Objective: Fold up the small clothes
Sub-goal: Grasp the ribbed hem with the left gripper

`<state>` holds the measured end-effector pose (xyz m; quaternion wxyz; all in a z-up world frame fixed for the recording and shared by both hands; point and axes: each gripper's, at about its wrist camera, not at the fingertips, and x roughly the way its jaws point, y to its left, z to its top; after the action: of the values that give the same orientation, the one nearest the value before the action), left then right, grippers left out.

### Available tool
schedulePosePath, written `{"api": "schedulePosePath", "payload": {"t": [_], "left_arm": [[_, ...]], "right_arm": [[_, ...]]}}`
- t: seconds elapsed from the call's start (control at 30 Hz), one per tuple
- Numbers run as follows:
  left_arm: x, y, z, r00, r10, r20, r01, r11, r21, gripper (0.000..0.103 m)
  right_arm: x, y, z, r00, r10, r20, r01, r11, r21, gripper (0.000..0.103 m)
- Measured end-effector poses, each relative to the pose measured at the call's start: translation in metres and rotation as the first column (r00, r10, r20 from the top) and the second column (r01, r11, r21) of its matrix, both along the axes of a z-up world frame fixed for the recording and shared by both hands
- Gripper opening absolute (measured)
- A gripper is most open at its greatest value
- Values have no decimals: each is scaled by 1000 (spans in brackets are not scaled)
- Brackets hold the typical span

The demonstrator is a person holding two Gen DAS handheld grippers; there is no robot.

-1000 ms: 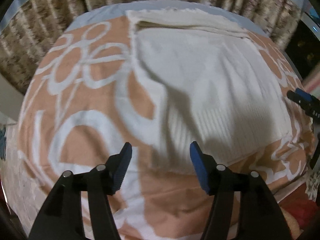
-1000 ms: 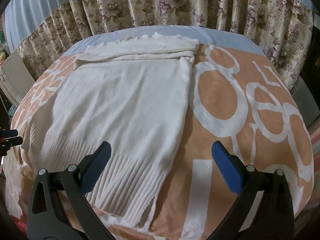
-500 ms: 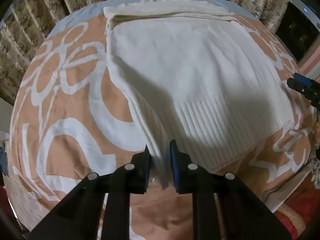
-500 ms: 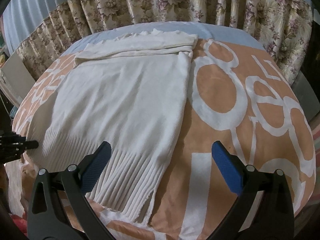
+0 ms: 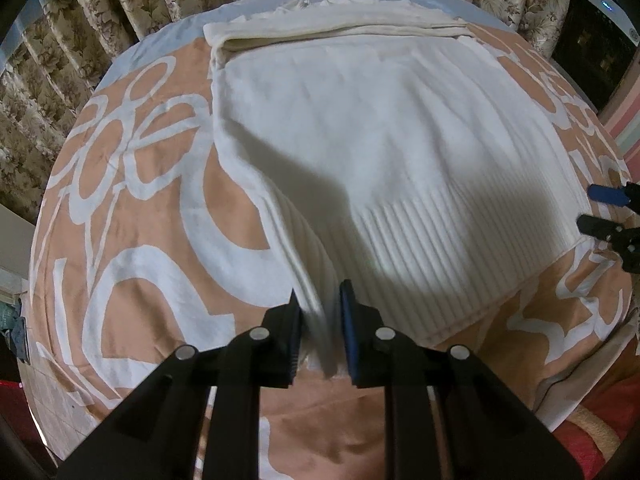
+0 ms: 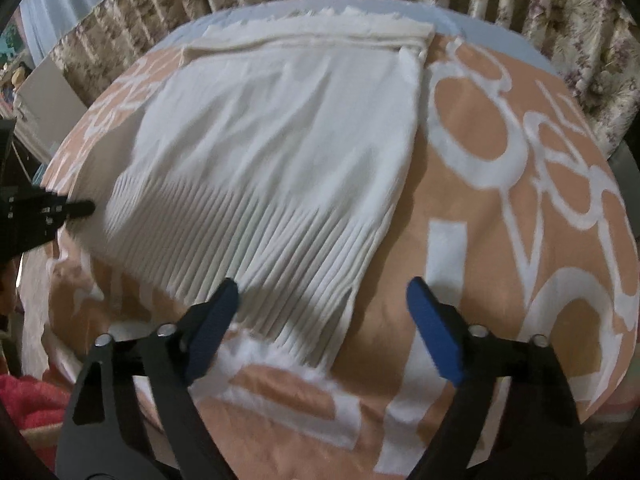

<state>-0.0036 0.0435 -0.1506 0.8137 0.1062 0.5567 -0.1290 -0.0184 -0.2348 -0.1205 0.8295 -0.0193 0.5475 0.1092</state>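
Note:
A cream knit sweater (image 5: 380, 128) lies flat on an orange-and-white patterned bedspread (image 5: 152, 216), its sleeves folded across the far end and its ribbed hem toward me. My left gripper (image 5: 320, 320) is shut on the hem's near left corner and lifts it slightly. In the right wrist view the sweater (image 6: 272, 152) fills the centre. My right gripper (image 6: 320, 320) is open, its jaws wide apart, just above the hem's right corner (image 6: 336, 320). The left gripper (image 6: 76, 208) shows at the left edge there; the right gripper (image 5: 600, 208) shows at the right edge of the left wrist view.
Floral curtains (image 6: 560, 8) hang behind the bed. A pale blue sheet (image 5: 160, 48) borders the far end. Red fabric (image 6: 28, 396) lies below the bed's near edge. A dark appliance (image 5: 592, 40) stands at the far right.
My left gripper closed on the hem's left corner and holds it raised. My right gripper moved down and forward to the hem's right corner, still open.

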Motion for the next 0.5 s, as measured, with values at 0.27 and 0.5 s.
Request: {"api": "schedulePosePath", "payload": {"t": [0.27,0.5], "left_arm": [[0,1,-1,1000,-4,6,4,1000,0,19],[1,0,0,1000,-19,18,19,1000,7,17]], "right_arm": [[4,9,-12,997,25,-70,-26,999,-20,74],[8,15,-12,990,70,-119,-70,998,9,31]]}}
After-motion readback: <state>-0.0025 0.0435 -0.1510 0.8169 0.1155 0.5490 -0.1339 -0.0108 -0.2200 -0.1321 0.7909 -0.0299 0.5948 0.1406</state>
